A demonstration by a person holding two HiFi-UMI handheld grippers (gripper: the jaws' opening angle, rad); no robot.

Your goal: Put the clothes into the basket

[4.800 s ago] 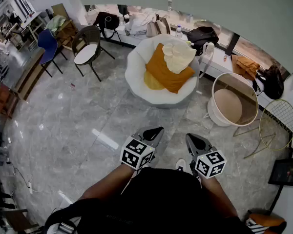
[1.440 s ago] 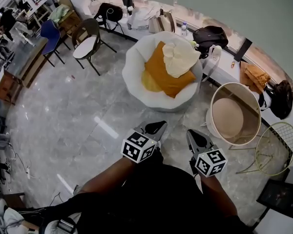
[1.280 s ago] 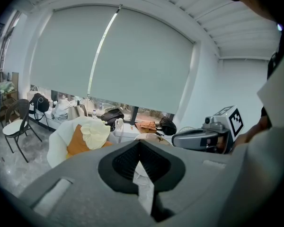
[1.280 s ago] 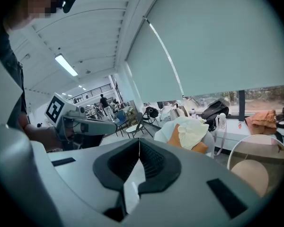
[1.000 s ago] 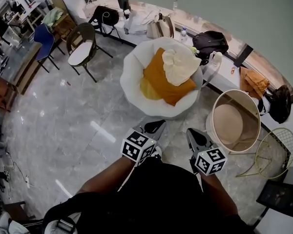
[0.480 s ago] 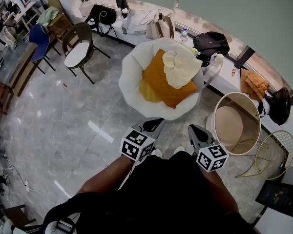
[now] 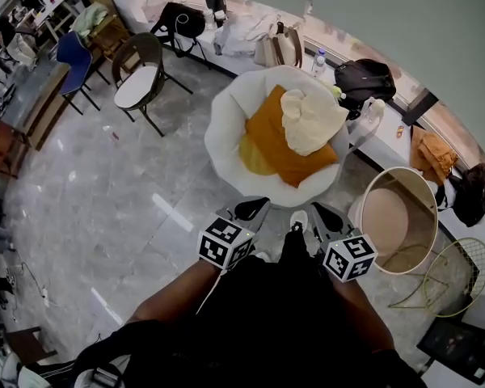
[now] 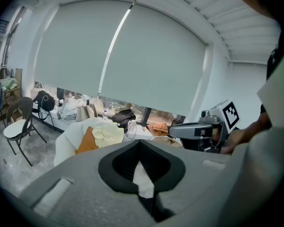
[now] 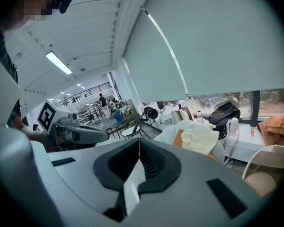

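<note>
Clothes (image 7: pixel 295 136) are lying heaped on the white chair (image 7: pixel 226 111), with the basket (image 7: pixel 400 170) standing near on the right. Left gripper (image 7: pixel 250 208) and right gripper (image 7: pixel 323 212) are hanging clenched, empty. Likely best: spread jaws before reaching the top cream piece.

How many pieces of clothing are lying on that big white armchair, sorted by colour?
Orange cloth: 1
Cream cloth: 1
Yellow cloth, partly under the orange one: 1
Total: 3, all lying on the white armchair.
</note>
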